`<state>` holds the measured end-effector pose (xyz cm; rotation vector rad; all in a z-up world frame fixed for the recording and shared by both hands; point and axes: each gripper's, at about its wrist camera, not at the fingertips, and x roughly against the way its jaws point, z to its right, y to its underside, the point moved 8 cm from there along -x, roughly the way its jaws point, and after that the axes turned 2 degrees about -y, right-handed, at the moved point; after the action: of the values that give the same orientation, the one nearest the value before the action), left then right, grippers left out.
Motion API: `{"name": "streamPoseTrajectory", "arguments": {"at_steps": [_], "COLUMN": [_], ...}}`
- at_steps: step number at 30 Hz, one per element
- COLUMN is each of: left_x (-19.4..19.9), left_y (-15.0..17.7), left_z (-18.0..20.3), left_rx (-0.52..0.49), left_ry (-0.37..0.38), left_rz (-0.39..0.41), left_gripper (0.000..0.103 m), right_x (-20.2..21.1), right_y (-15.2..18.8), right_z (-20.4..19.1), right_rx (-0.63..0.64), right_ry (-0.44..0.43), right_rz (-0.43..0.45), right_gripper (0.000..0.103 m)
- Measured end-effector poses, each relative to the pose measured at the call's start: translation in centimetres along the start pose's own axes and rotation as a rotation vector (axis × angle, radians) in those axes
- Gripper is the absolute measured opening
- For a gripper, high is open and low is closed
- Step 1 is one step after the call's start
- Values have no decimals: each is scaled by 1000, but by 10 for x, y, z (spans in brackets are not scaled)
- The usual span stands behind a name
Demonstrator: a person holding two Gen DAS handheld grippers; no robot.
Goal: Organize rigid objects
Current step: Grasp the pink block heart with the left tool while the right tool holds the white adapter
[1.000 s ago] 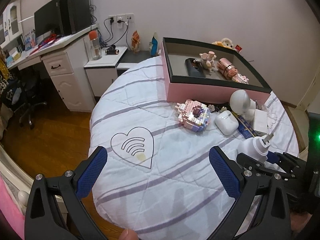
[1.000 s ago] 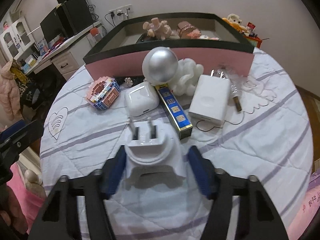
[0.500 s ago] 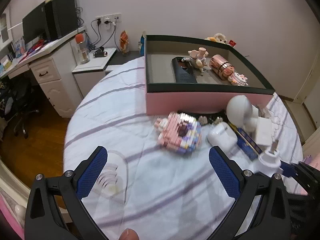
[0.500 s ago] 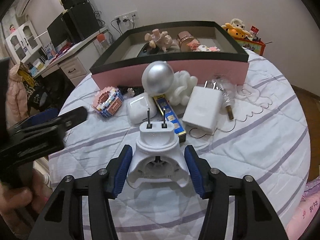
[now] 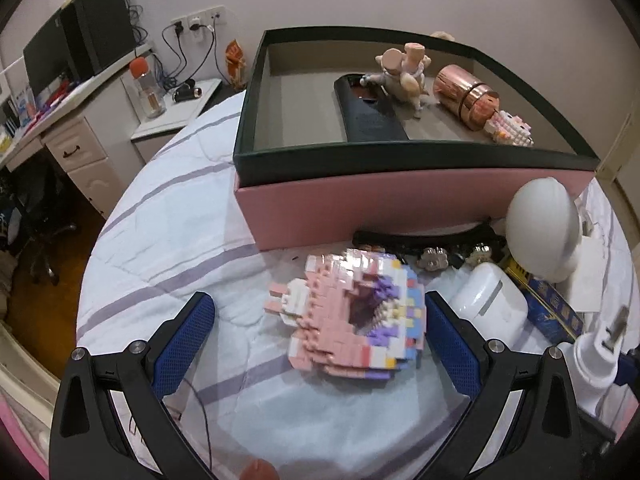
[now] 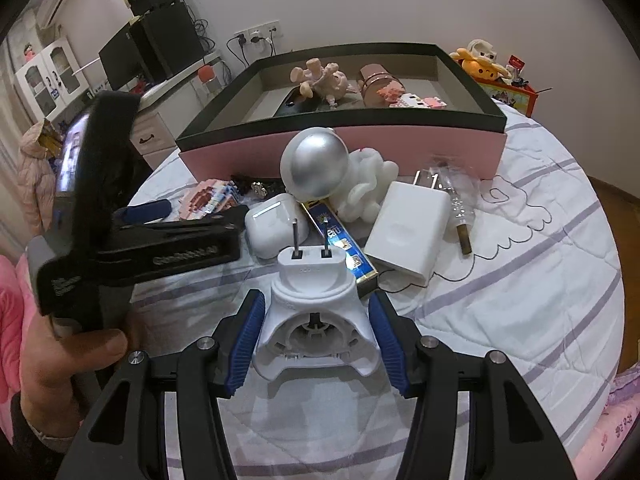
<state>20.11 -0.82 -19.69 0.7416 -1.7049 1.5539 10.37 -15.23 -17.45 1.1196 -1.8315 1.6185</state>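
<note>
My right gripper (image 6: 316,336) is shut on a white plug adapter (image 6: 316,308) with two prongs, held above the bed; it also shows in the left wrist view (image 5: 596,360). My left gripper (image 5: 320,332) is open, its jaws on either side of a pink block-built toy (image 5: 352,324) lying on the bed; the right wrist view shows this toy (image 6: 208,200) too. The pink box with a dark rim (image 5: 400,196) stands behind, holding a black case (image 5: 368,112), a figurine (image 5: 404,72), a copper can (image 5: 468,96) and a small pink block toy (image 5: 508,128).
On the striped bedcover (image 6: 520,280) lie a white earbud case (image 6: 276,228), an astronaut figure (image 6: 320,164), a blue and gold box (image 6: 340,240), a white charger (image 6: 408,228) and a small bottle (image 6: 460,216). A desk (image 5: 80,128) stands at the left.
My left gripper has moved forward and right until the pink block toy lies between its open jaws. My right gripper, still holding the adapter, has lifted slightly.
</note>
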Motion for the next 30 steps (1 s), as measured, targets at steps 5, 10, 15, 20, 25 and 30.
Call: {"name": "streamPoseTrajectory", "arguments": {"at_steps": [5,10,15,20,25,30], "left_x": [1,9,23,48,79,106], "left_y": [-2,3,16,27,20,-9], "left_z": [-5,-7,-12,-17,-20,-16], "left_rx": [32,38,58,68,58,44], "left_ry": [37,62,96,109,116,116], "left_rz": [19,43,45,57,93,151], "left_gripper": [90,68,68,68,68,68], "right_x": [-11,-5,5,21,40,68], "right_y": [3,2,4,5,-3,-41], "right_z": [3,1,-1,1,3,4], "right_rx": [-16,-11,-14,-22,-37,-13], "right_ry": [3,-23,-41,-47,-74,-80], "right_rz": [-13,-7,0,19,54,129], "right_gripper": [54,54,54,54,54,54]}}
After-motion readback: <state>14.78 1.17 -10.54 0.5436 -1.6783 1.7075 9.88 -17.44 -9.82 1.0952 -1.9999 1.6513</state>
